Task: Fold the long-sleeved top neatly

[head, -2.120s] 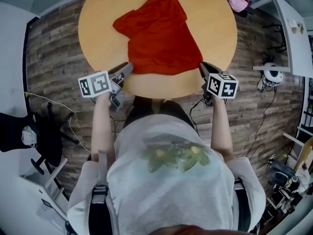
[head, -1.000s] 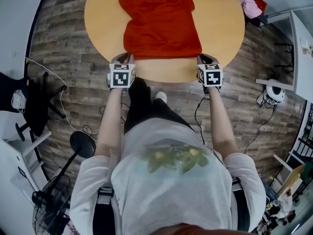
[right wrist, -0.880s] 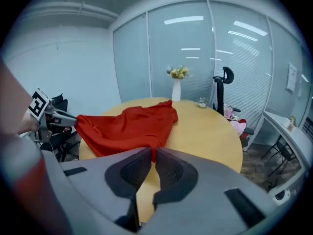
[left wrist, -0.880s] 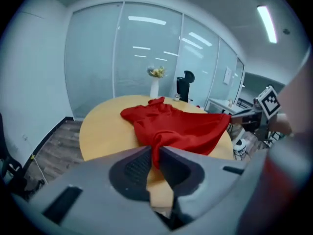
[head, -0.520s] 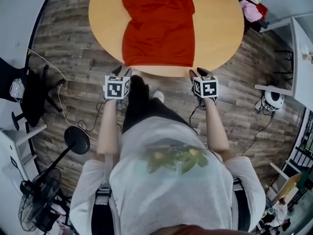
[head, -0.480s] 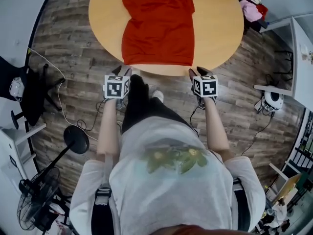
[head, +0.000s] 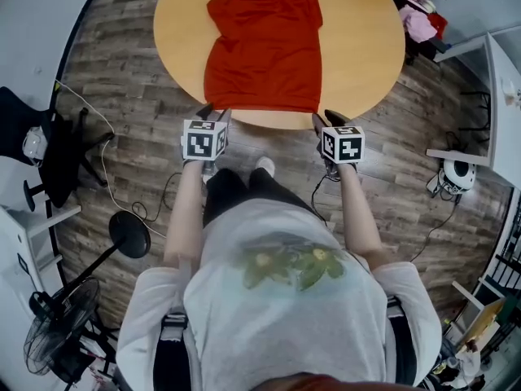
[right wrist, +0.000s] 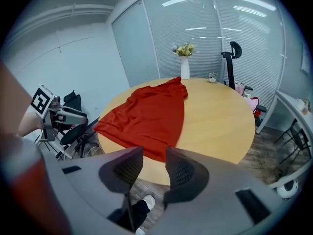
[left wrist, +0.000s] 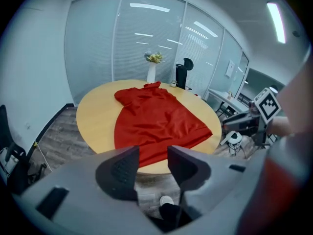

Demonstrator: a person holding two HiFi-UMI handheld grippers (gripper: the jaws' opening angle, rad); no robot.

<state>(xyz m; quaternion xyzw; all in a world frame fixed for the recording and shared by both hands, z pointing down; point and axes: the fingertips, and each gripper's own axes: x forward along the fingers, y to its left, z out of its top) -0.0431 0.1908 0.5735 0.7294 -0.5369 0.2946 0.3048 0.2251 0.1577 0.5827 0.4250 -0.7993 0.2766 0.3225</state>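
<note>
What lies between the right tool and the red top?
Only a bare strip of table, seen in the head view; the right tool and top are apart.

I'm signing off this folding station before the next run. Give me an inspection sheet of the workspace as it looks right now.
Surface: round wooden table.
Job's things: red top lies spread out, hem by the near edge.
Clutter: vase of flowers at the far edge.
Grippers: left gripper open, nothing between its fingers; right gripper fingers opening, nothing between them; both held off the table's near edge.
Cables: cable loose on the floor at left.
Surroundings: plank floor, fan, glass walls.
</note>
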